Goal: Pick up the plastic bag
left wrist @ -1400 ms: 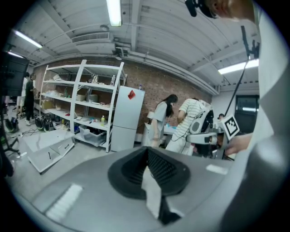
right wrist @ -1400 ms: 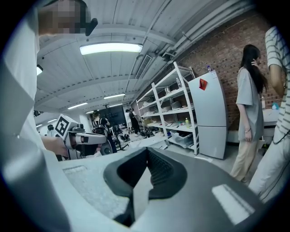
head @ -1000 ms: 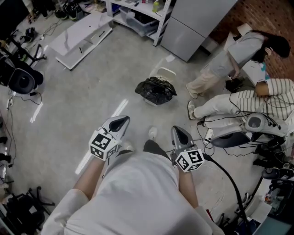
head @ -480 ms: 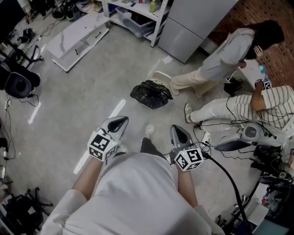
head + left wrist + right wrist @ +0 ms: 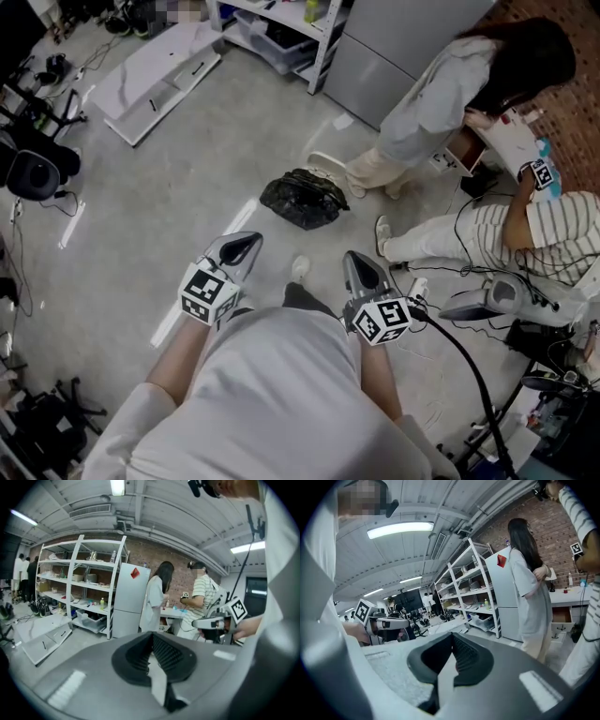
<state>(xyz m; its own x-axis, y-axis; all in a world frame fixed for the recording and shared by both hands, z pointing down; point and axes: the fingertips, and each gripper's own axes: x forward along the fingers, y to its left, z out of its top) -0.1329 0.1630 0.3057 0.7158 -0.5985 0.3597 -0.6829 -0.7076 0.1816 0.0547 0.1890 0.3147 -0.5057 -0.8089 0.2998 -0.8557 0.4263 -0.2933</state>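
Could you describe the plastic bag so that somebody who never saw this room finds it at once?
Find the tall grey fridge beside the white shelves. On the floor in front of it, near the standing person's feet, lies the plastic bag. It is the only black, crumpled, shiny heap there.

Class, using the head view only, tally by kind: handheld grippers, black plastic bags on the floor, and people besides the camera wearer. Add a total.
Grippers: 2 (left gripper, right gripper)
Black plastic bag: 1
Other people: 2 (standing person, seated person in stripes)
Total: 5
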